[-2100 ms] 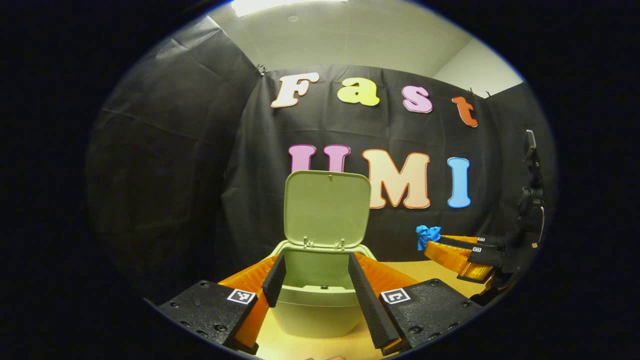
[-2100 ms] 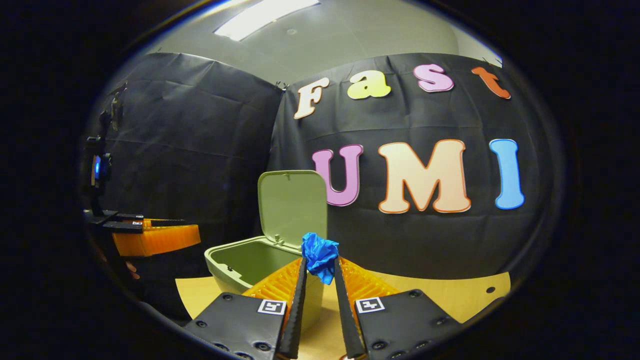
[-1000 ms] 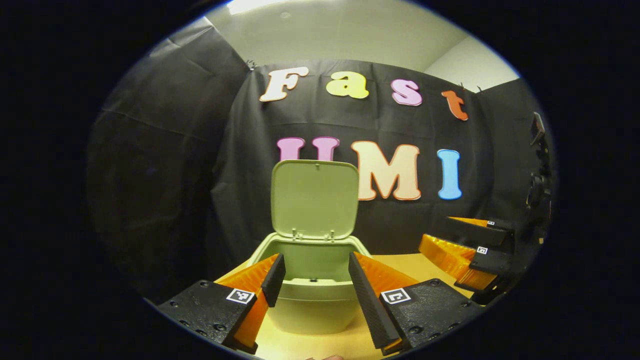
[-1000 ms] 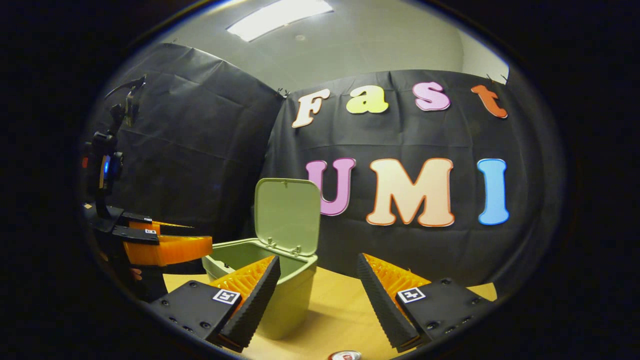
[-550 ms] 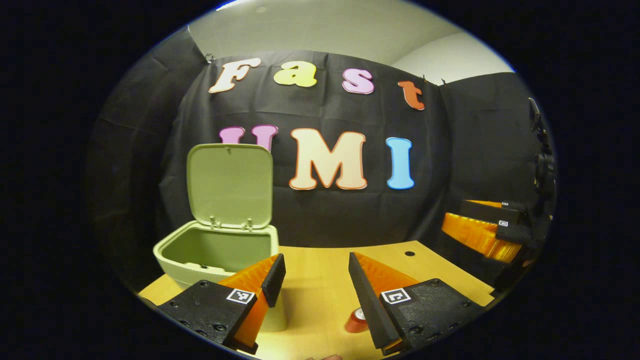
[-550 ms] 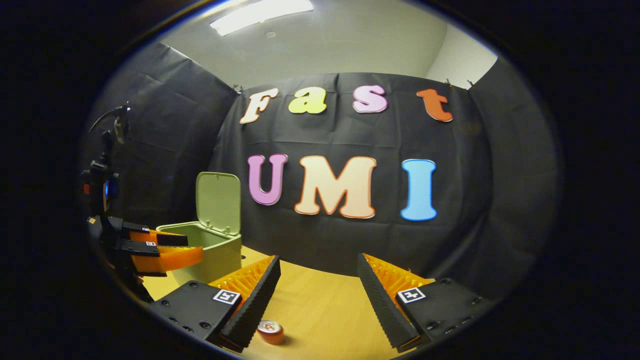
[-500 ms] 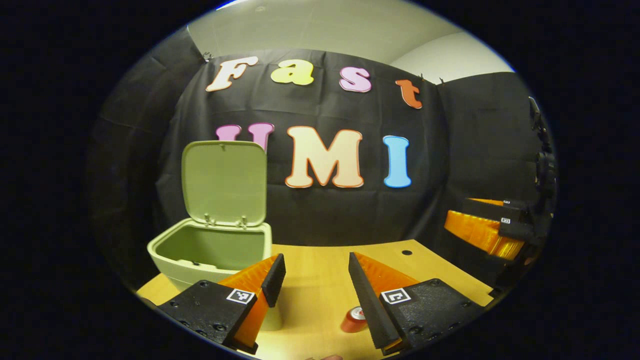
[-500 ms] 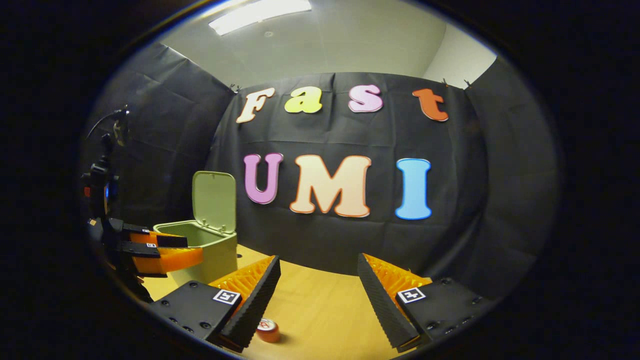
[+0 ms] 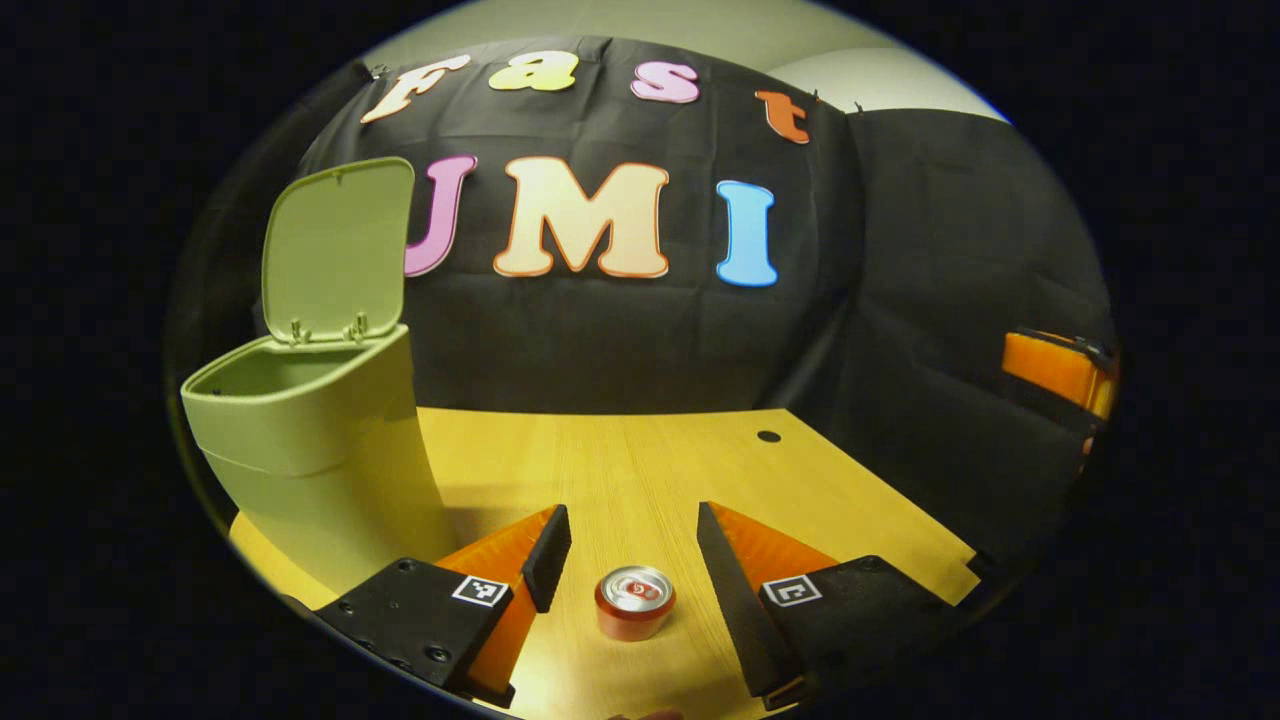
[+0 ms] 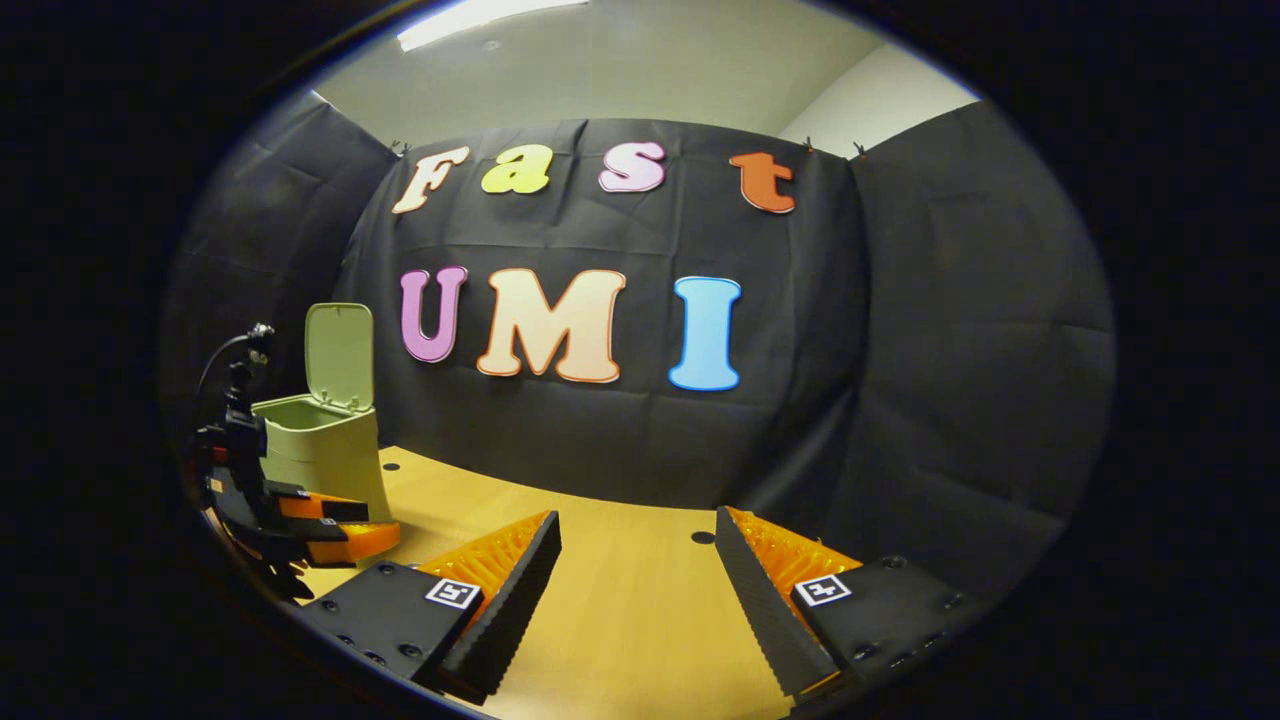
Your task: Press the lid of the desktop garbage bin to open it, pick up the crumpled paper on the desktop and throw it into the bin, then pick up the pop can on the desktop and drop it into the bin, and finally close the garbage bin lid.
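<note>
At the bottom of the left gripper view, the left gripper [image 9: 630,545] is held low over the wooden desktop [image 9: 640,470], tipped downward, with its two fingers spread wide and nothing between their pads. The pop can [image 9: 635,602] stands upright on the desktop in the gap between those fingers, a little nearer the viewer than the tips, apart from both; its long axis is vertical and its silver top with the pull tab faces up. To the left and farther back stands the green garbage bin [image 9: 310,440], its lid [image 9: 338,245] swung up on the rear hinge and standing nearly upright, so the mouth is open upward. Whether the crumpled paper lies inside cannot be told from this angle. A small round hole [image 9: 768,436] sits in the desktop toward its far right part.

At the bottom of the right gripper view, the right gripper [image 10: 638,545] is held roughly level above the desktop [image 10: 620,610], well to the right of the bin, its fingers likewise spread wide with nothing held. Far off at the left edge of that view, the left gripper [image 10: 340,520] reaches in low, in front of the open bin [image 10: 320,450]. At the right edge of the left gripper view, a part of the right gripper [image 9: 1060,365] hangs higher than the desktop, before the black cloth.
</note>
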The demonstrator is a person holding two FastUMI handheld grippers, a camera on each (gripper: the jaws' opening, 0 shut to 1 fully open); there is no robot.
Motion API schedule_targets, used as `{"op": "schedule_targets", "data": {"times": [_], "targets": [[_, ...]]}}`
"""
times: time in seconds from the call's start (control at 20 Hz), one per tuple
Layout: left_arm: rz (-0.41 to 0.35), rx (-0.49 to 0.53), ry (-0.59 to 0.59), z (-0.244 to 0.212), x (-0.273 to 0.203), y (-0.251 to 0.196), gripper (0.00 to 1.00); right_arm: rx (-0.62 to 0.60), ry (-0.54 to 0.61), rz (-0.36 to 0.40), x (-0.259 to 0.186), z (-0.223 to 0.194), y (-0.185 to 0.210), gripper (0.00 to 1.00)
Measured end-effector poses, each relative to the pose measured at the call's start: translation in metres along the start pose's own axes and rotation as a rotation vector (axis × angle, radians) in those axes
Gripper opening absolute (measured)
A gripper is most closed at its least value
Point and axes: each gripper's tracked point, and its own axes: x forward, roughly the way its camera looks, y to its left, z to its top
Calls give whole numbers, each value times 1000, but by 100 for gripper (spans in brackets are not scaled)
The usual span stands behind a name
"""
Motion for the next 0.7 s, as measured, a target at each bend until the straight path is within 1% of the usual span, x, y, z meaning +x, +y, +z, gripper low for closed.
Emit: {"op": "schedule_targets", "data": {"times": [0.15, 0.2, 0.25, 0.3, 0.35, 0.4, 0.5, 0.55, 0.7], "targets": [[-7, -4, 68, -30, 17, -7, 77, -4, 30, -47, -9, -11, -24, 98], [-5, -1, 86, -39, 22, -8, 77, -3, 38, -62, -12, -13, -30, 98], [2, -2, 103, -47, 27, -6, 77, 0, 44, -73, -15, -15, -34, 99], [10, -7, 120, -54, 30, -3, 77, 0, 50, -83, -17, -17, -37, 98], [20, -15, 131, -60, 32, 0, 77, -1, 59, -90, -18, -21, -40, 99], [28, -27, 148, -67, 34, 1, 77, -3, 67, -95, -19, -24, -41, 98], [32, -34, 168, -78, 38, 5, 77, -9, 81, -104, -21, -28, -44, 99], [31, -31, 182, -83, 40, 6, 77, -11, 86, -107, -20, -29, -44, 98], [30, -8, 213, -98, 45, 7, 80, -14, 96, -111, -20, -31, -43, 98]]}}
